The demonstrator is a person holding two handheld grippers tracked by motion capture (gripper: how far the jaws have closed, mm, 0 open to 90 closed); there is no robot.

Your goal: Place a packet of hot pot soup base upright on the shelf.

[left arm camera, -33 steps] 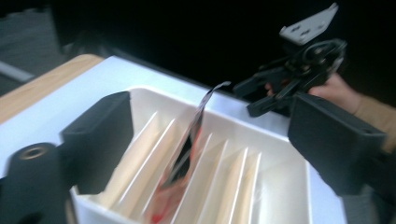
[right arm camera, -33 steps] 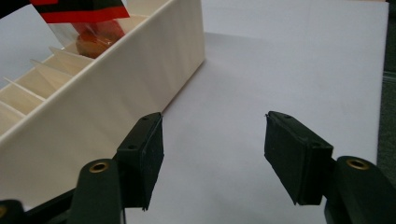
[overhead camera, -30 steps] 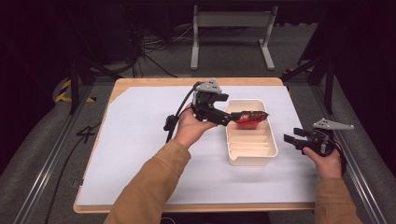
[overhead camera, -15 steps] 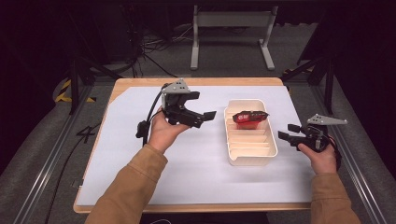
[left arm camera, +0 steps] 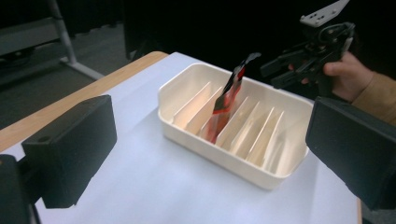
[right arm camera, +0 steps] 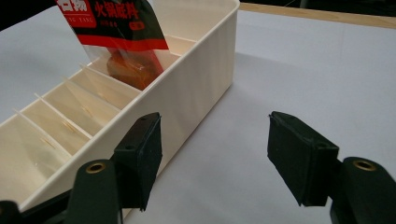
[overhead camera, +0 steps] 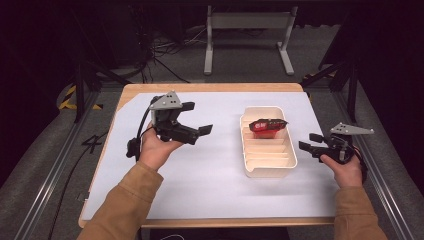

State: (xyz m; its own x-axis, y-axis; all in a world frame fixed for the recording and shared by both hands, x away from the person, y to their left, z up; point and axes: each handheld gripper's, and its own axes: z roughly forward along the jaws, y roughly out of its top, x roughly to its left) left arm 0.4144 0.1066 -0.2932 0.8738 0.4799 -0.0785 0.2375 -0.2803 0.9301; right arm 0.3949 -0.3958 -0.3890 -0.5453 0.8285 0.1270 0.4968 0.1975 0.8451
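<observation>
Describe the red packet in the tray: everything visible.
The red packet is a small sealed pouch, glossy plastic film by its look, with a red and black printed top bearing white characters and a clear lower part showing an orange-brown filling. It stands tilted in a slot between thin dividers near the far end of the cream tray, its top sticking up above the rim. Only the tray touches it; no gripper is on it.

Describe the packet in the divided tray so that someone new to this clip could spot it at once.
On the white sheet covering the table, right of centre, sits a cream tray split by thin dividers into slots. The red packet stands tilted in a slot near the tray's far end. It is the tray's one red-and-black thing, with white lettering; the other slots look bare.
</observation>
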